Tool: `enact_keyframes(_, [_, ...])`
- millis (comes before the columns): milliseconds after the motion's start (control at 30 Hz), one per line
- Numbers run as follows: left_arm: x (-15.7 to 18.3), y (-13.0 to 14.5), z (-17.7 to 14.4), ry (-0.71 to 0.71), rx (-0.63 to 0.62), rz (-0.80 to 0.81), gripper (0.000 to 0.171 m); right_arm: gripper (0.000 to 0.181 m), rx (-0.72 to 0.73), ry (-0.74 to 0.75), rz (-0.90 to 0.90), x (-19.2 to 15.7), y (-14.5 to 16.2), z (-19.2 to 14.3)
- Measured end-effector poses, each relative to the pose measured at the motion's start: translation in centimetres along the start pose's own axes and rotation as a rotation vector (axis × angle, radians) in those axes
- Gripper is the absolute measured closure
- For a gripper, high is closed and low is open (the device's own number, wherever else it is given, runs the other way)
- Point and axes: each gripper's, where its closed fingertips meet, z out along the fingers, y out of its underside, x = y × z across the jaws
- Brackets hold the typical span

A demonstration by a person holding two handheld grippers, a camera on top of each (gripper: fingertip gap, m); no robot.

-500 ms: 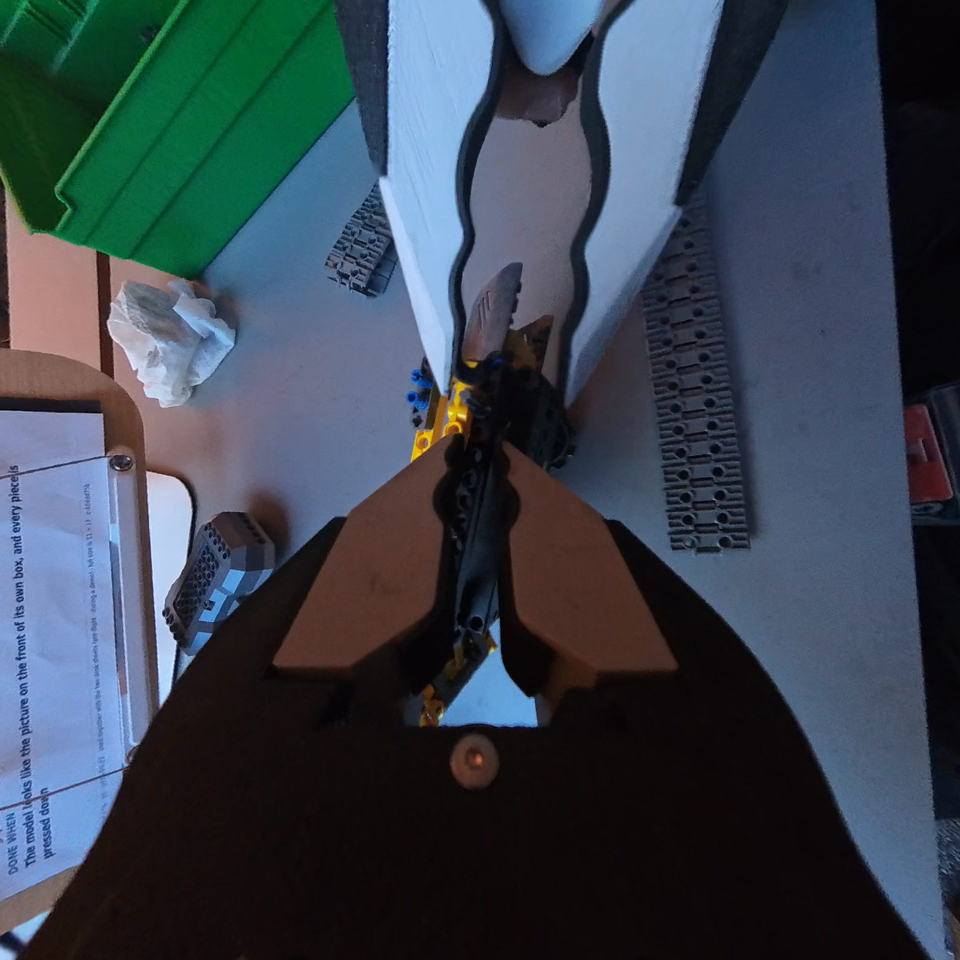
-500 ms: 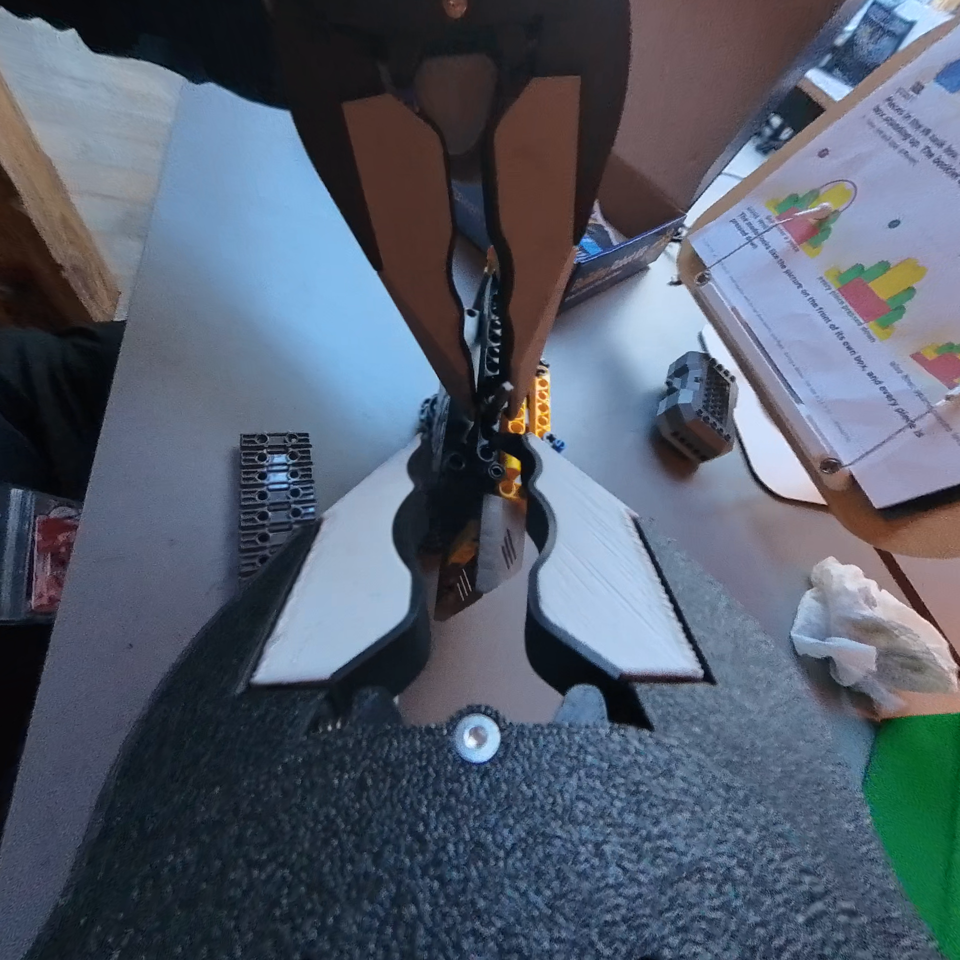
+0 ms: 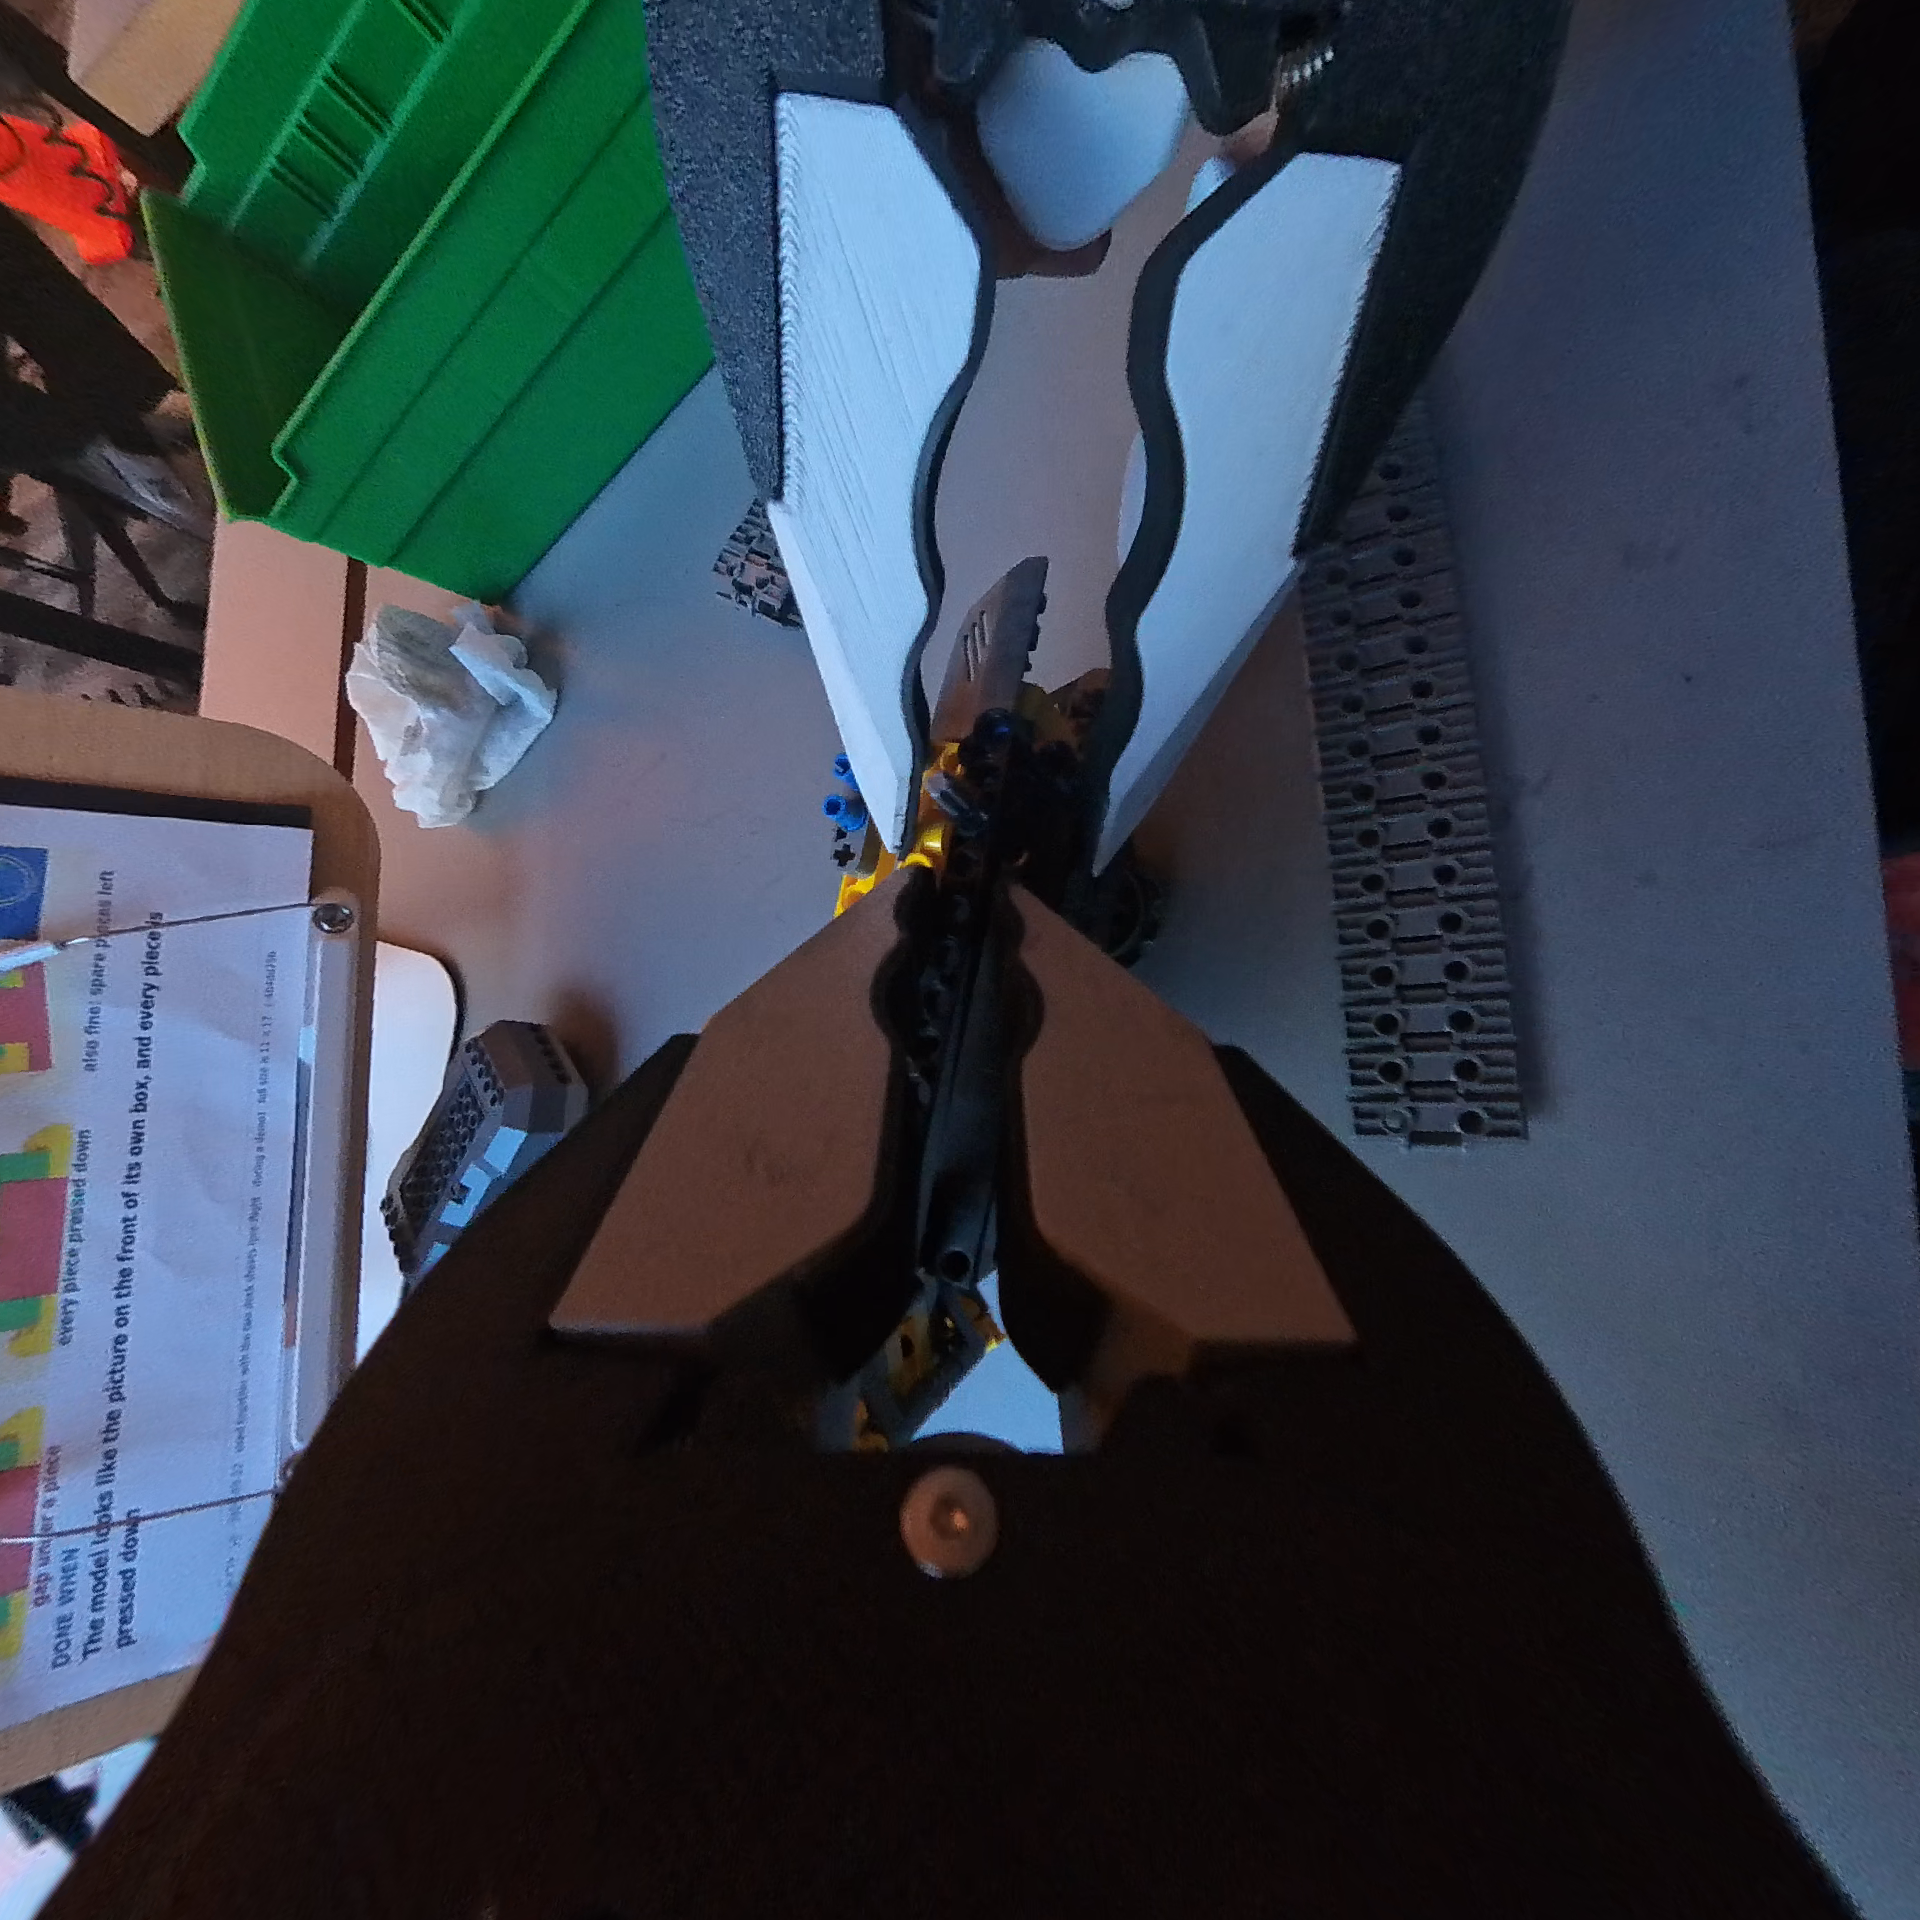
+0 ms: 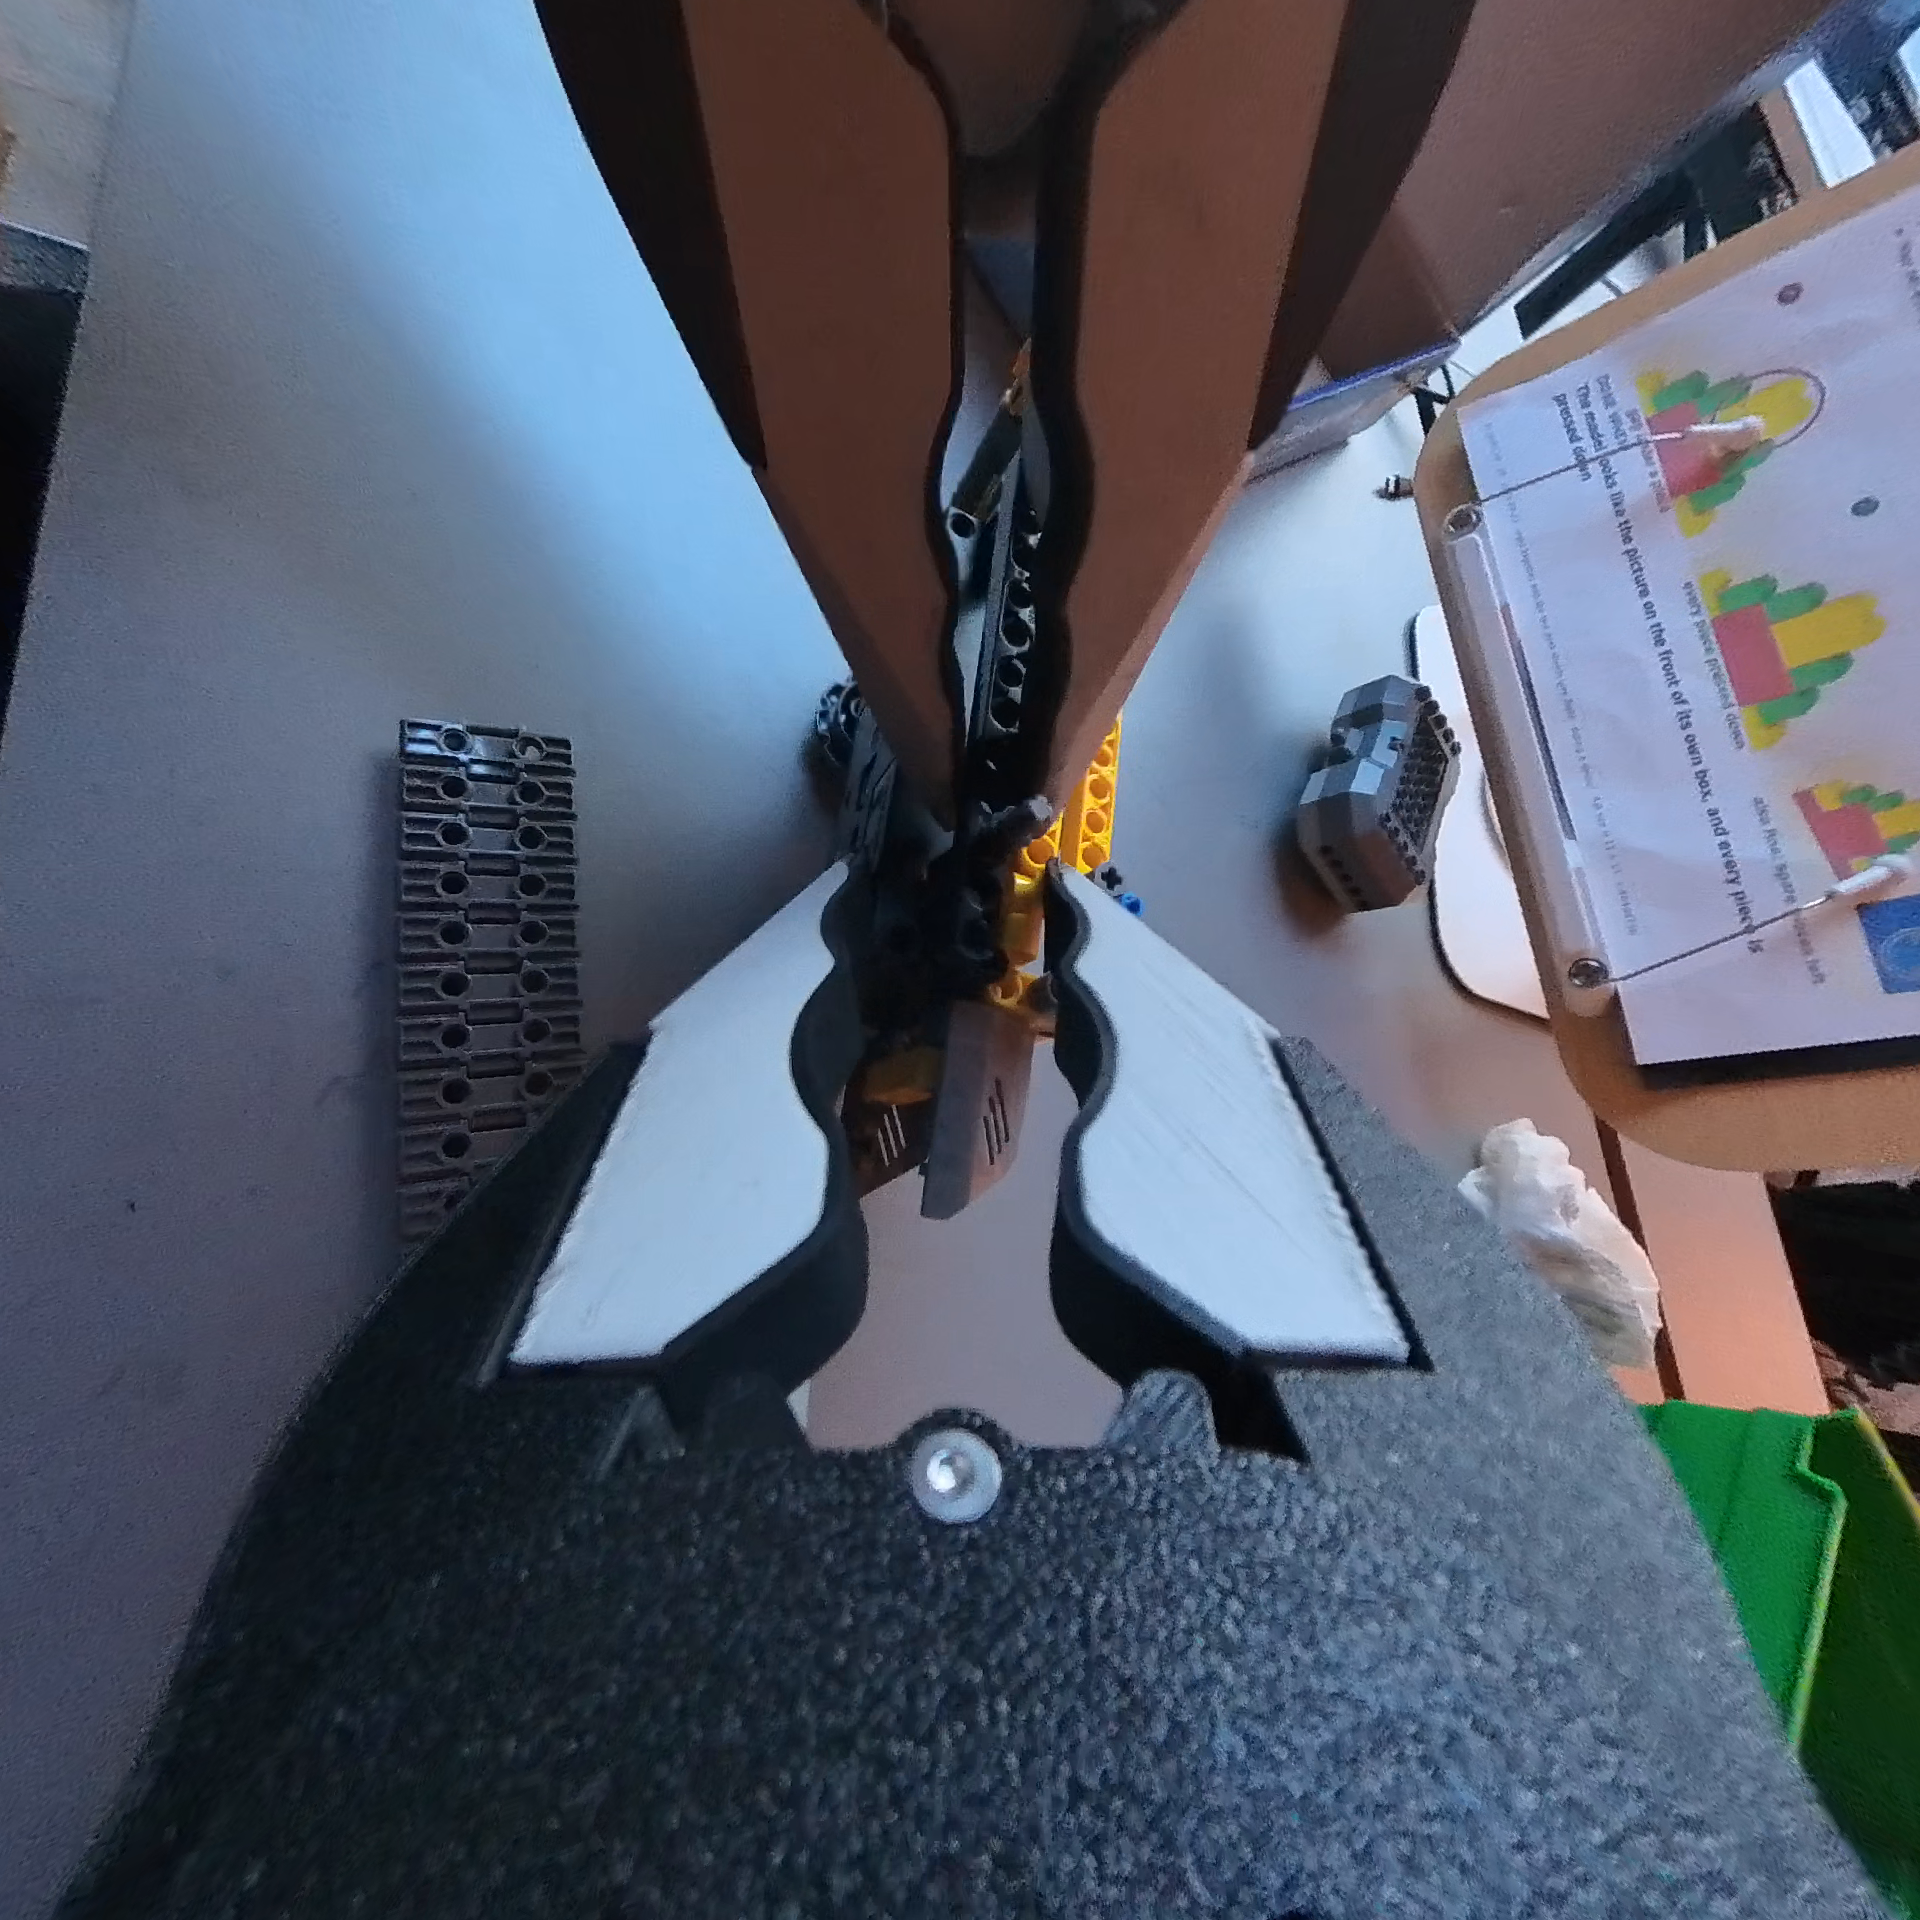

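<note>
Left wrist view: left tongs [image 3: 961, 904] clamp black beam model [image 3: 961, 1049], steadying it; right tongs [image 3: 1003, 842] narrow-gapped round model's far end, grip unclear; grey track strip [image 3: 1403, 831] beside model on worktop [image 3: 1662, 727].

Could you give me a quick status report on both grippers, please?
Left gripper shut on black-and-yellow brick model. Right gripper open, fingers either side of model's grey blade end. Grey track strip lies beside them on the table.

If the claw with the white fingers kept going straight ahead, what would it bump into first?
Probably the black and yellow plastic brick model already between its fingertips, then the brown-fingered left claw shut on that model, facing it tip to tip. The depth between the tips is unclear.
</note>
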Motion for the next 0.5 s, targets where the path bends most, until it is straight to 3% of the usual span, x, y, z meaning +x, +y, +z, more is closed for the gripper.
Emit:
enact_keyframes(167, [0.0,0.0,-0.3,-0.001,0.028,-0.029,0.164,0.152,0.015,0.015,-0.028,0.0,-0.1,0.1])
enact_keyframes(267, [-0.1,-0.5,-0.8,0.018,0.111,-0.106,0.164,0.152,0.032,0.026,-0.024,-0.1,-0.2,0.1])
enact_keyframes(400, [-0.2,-0.5,-1.0,-0.003,0.121,-0.081,0.164,0.152,0.049,0.031,-0.007,0.0,-0.2,0.2])
enact_keyframes(467, [-0.8,-1.5,-1.9,-0.011,0.226,-0.103,0.164,0.151,0.048,0.041,0.005,0.2,0.1,0.2])
enact_keyframes(500, [-1.5,-3.4,-3.9,-0.003,0.373,-0.154,0.166,0.152,0.038,0.055,0.017,0.6,0.4,0.2])
